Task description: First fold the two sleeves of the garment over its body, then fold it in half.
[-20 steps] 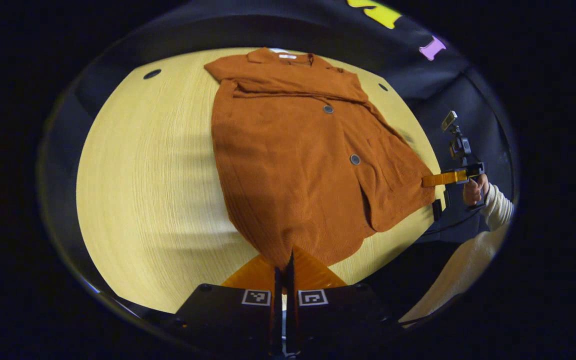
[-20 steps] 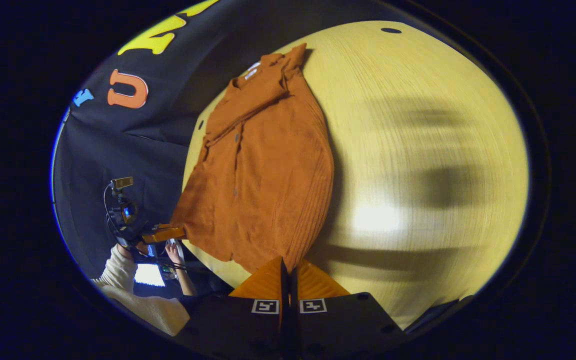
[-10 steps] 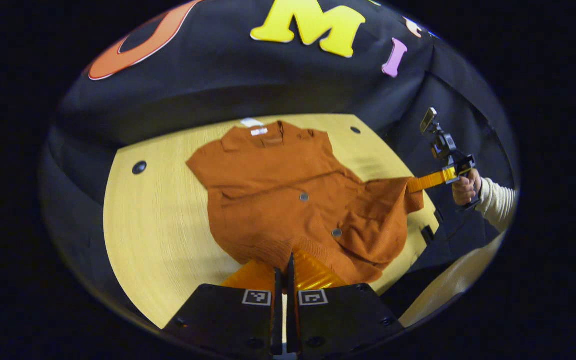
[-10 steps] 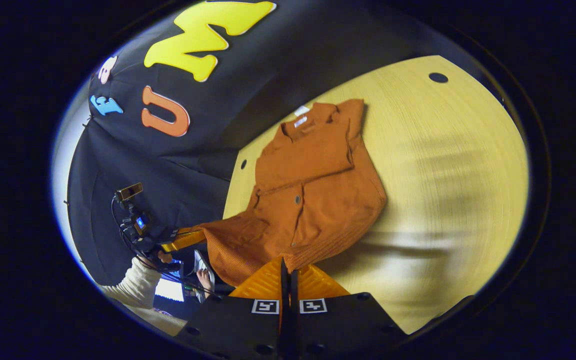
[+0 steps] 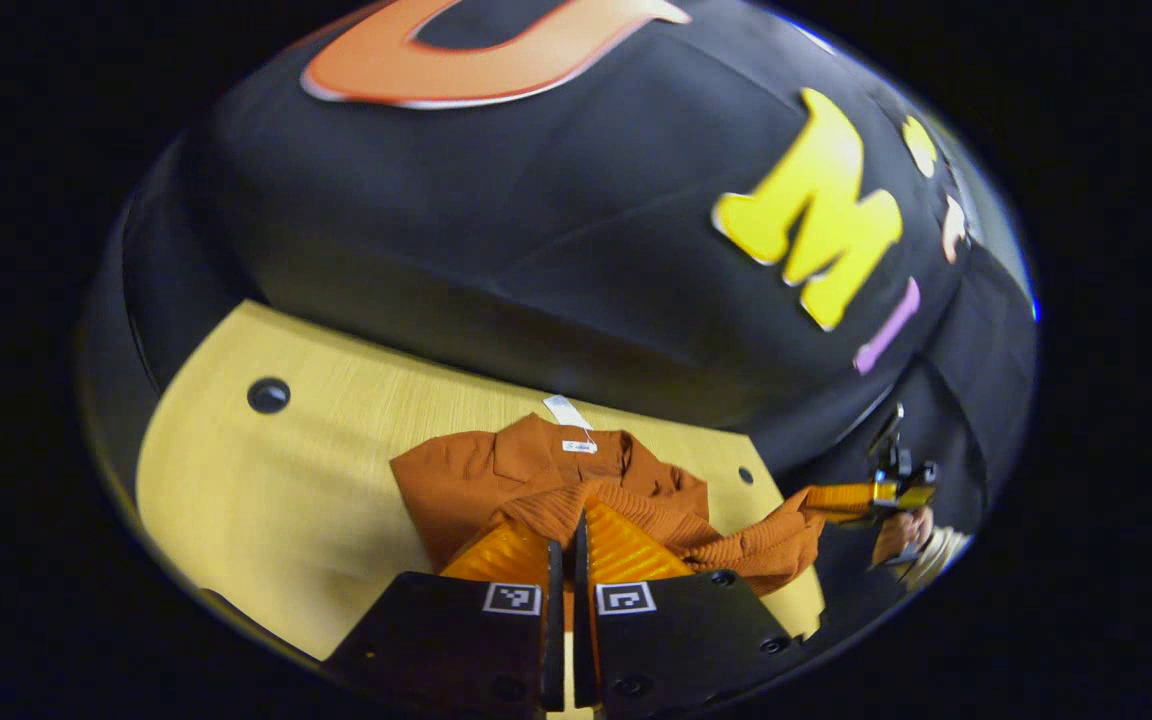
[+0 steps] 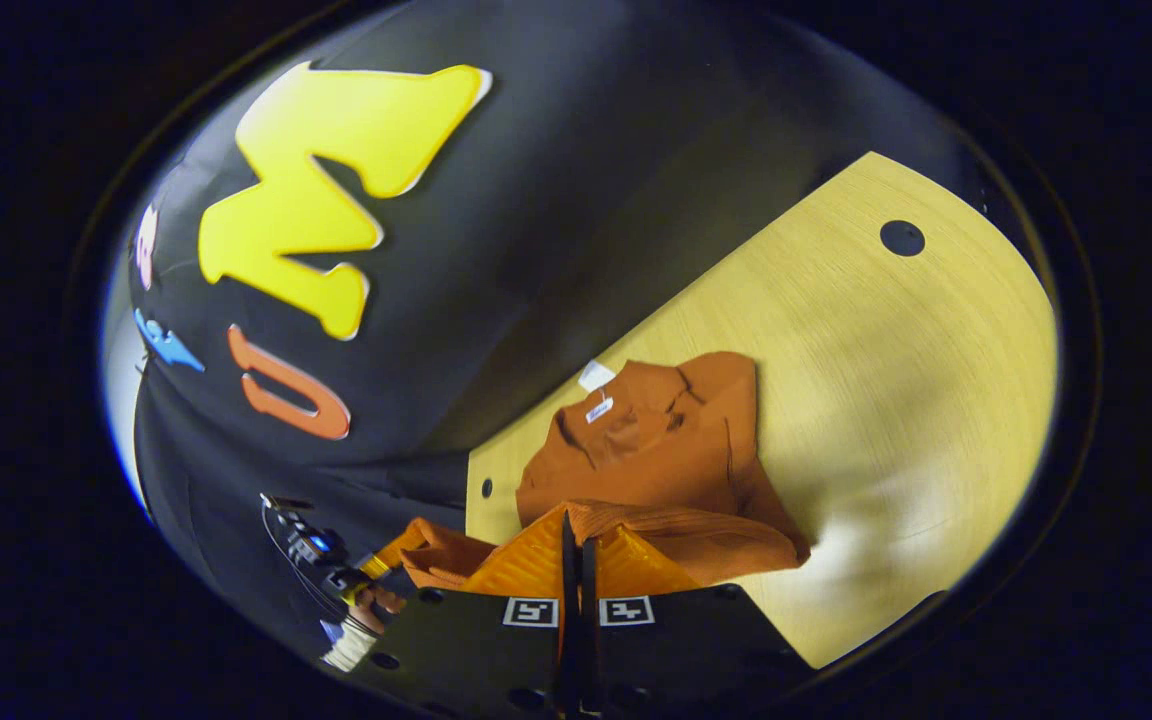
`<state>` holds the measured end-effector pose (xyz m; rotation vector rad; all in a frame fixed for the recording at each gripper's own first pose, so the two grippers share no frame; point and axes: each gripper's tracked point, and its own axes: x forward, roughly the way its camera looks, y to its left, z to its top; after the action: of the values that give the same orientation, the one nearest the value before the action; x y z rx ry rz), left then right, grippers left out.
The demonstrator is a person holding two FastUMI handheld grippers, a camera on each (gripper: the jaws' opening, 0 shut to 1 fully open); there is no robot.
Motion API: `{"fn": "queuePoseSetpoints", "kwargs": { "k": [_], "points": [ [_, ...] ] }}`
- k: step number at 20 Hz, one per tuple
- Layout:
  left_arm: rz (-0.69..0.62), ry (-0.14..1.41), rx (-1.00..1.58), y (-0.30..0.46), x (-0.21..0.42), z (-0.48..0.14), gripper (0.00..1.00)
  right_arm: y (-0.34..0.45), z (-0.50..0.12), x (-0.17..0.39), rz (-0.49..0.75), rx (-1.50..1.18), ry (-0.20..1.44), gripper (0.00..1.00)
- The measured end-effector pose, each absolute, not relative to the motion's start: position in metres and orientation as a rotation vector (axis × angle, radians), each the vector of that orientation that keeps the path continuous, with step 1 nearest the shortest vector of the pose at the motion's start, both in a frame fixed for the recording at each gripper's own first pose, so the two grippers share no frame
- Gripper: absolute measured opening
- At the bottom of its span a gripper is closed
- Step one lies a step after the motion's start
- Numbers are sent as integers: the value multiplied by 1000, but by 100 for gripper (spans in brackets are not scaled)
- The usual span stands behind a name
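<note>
A rust-orange buttoned garment (image 5: 481, 480) lies collar-far on the pale wooden table (image 5: 266, 480), its sleeves folded over the body. My left gripper (image 5: 570, 520) is shut on one corner of the ribbed hem (image 5: 736, 552), held up over the upper body. In the right gripper view, my right gripper (image 6: 573, 518) is shut on the other hem corner above the garment (image 6: 676, 440). Each view shows the other gripper farther off, pinching its corner: the right gripper (image 5: 816, 497) and the left gripper (image 6: 386, 557). The hem sags between them.
A white tag (image 5: 568, 412) sticks out past the collar toward the table's far edge. The table has a large round hole (image 5: 268, 395) and a small hole (image 5: 744, 475). The black booth wall rises just behind. A hand (image 5: 898, 535) holds the right gripper.
Both grippers have lifted the hem off the table's near side and carried it forward over the body toward the collar. The garment's lower half now doubles over the upper half.
</note>
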<state>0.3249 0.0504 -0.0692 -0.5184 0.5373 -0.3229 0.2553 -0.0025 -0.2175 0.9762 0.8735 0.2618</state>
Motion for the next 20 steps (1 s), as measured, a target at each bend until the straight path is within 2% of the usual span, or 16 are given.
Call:
{"fn": "queuePoseSetpoints", "kwargs": {
  "k": [5,8,11,16,20],
  "points": [
    [-254,510,-715,72,402,-131,6,4,-280,321,128,1054,862,0],
    [-194,535,-777,75,425,-178,6,2,-317,349,78,1066,852,0],
    [-143,461,-956,78,433,-171,6,-7,-319,363,45,1177,775,0],
    [-86,229,-1210,92,447,-142,7,-38,-316,371,-38,1404,607,0],
    [-53,280,-1174,76,455,-170,7,-32,-341,374,-90,1421,644,1]
  ]
}}
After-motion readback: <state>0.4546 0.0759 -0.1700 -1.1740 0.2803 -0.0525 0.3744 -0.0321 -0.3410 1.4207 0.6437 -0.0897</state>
